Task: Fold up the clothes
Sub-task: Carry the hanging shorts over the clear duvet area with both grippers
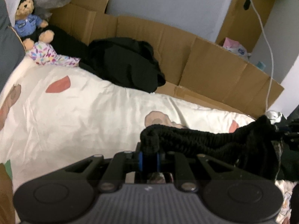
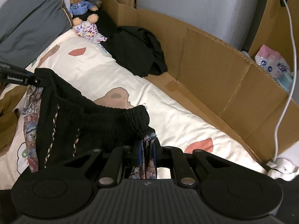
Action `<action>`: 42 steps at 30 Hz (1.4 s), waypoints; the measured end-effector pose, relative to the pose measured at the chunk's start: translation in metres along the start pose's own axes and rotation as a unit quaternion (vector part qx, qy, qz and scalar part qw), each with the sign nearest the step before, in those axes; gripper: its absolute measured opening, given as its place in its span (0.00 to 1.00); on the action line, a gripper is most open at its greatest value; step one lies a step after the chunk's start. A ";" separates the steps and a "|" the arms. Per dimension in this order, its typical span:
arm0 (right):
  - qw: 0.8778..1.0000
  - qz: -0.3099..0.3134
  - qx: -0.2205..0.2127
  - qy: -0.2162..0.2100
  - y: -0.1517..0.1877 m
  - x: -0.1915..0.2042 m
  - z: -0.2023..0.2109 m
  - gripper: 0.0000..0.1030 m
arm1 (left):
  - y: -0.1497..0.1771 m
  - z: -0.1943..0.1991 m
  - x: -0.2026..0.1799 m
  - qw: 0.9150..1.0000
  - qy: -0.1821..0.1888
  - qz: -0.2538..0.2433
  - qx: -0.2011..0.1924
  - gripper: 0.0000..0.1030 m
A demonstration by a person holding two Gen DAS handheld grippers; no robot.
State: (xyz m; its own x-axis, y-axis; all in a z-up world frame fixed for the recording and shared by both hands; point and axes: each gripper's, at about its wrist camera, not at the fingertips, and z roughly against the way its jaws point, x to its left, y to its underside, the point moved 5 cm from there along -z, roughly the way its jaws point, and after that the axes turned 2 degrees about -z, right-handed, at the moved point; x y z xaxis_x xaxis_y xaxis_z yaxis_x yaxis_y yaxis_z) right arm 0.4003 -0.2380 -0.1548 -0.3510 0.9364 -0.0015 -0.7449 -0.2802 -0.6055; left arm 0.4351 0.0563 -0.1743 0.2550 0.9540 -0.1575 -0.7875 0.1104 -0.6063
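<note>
**Knit garment held taut above the bed**

Left wrist view: the left gripper [image 1: 149, 155] is pinched on one corner of the black knit garment [image 1: 205, 140], which is stretched rightwards above the quilt [image 1: 84, 108].

Right wrist view: the right gripper [image 2: 146, 149] is clamped on the other corner, where patterned fabric is bunched. A thin pinch could slip, and the hanging folds could be laid down creased.

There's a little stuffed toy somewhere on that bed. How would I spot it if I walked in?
Start at the cream quilt with pink patches covering the bed and follow it to the far corner, where the grey pillow meets the brown cardboard wall. There sits a tan teddy bear in a blue uniform shirt, upright, the only thing with a face among loose dark clothes.
</note>
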 end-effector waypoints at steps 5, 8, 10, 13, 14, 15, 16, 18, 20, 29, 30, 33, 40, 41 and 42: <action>1.000 -0.012 0.009 -0.005 0.000 -0.008 -0.032 0.12 | -0.001 -0.023 0.011 1.000 -0.001 -0.001 0.012 0.14; 1.000 -0.015 0.013 -0.004 -0.001 -0.010 -0.048 0.12 | -0.005 -0.039 0.017 1.000 -0.005 0.001 0.016 0.14; 1.000 -0.018 0.015 -0.002 -0.003 -0.011 -0.061 0.12 | -0.006 -0.048 0.020 1.000 -0.008 0.003 0.017 0.14; 1.000 -0.025 0.017 0.004 -0.008 -0.013 -0.081 0.12 | -0.014 -0.067 0.030 1.000 -0.014 0.010 0.021 0.14; 0.999 -0.027 0.018 0.005 -0.010 -0.014 -0.088 0.12 | -0.017 -0.072 0.032 1.000 -0.015 0.009 0.022 0.14; 0.999 -0.027 0.019 0.008 -0.011 -0.015 -0.095 0.12 | -0.019 -0.077 0.033 1.000 -0.016 0.007 0.023 0.14; 0.999 -0.027 0.020 0.010 -0.012 -0.016 -0.101 0.12 | -0.021 -0.082 0.034 1.000 -0.016 0.006 0.025 0.14; 0.999 -0.039 0.021 0.015 -0.014 -0.023 -0.114 0.12 | -0.026 -0.094 0.036 0.999 -0.016 0.001 0.028 0.14; 0.998 -0.052 0.020 0.021 -0.015 -0.032 -0.127 0.12 | -0.032 -0.105 0.036 0.999 -0.015 -0.005 0.029 0.14; 0.997 -0.073 0.016 0.027 -0.018 -0.049 -0.168 0.12 | -0.040 -0.150 0.045 0.998 -0.030 -0.004 0.050 0.14; 0.997 -0.074 0.015 0.027 -0.019 -0.049 -0.173 0.12 | -0.041 -0.154 0.046 0.998 -0.031 -0.003 0.051 0.14; 0.996 -0.084 0.014 0.028 -0.018 -0.053 -0.187 0.12 | -0.042 -0.160 0.052 0.998 -0.034 -0.004 0.053 0.14; 0.994 -0.106 -0.009 0.033 -0.027 -0.055 -0.200 0.12 | -0.055 -0.171 0.058 0.998 -0.045 -0.012 0.047 0.14; 0.993 -0.109 -0.012 0.033 -0.028 -0.057 -0.201 0.12 | -0.054 -0.174 0.059 0.998 -0.044 -0.009 0.050 0.14; 0.993 -0.114 -0.011 0.033 -0.027 -0.059 -0.204 0.12 | -0.052 -0.178 0.060 0.997 -0.045 -0.005 0.056 0.16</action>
State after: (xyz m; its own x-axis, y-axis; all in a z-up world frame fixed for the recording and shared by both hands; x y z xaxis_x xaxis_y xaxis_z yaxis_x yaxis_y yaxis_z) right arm 0.5571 -0.2420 -0.3008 -0.1371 0.9868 0.0863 -0.7879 -0.0559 -0.6132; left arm 0.5917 0.0583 -0.2911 0.2166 0.9731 -0.0784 -0.8436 0.1462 -0.5167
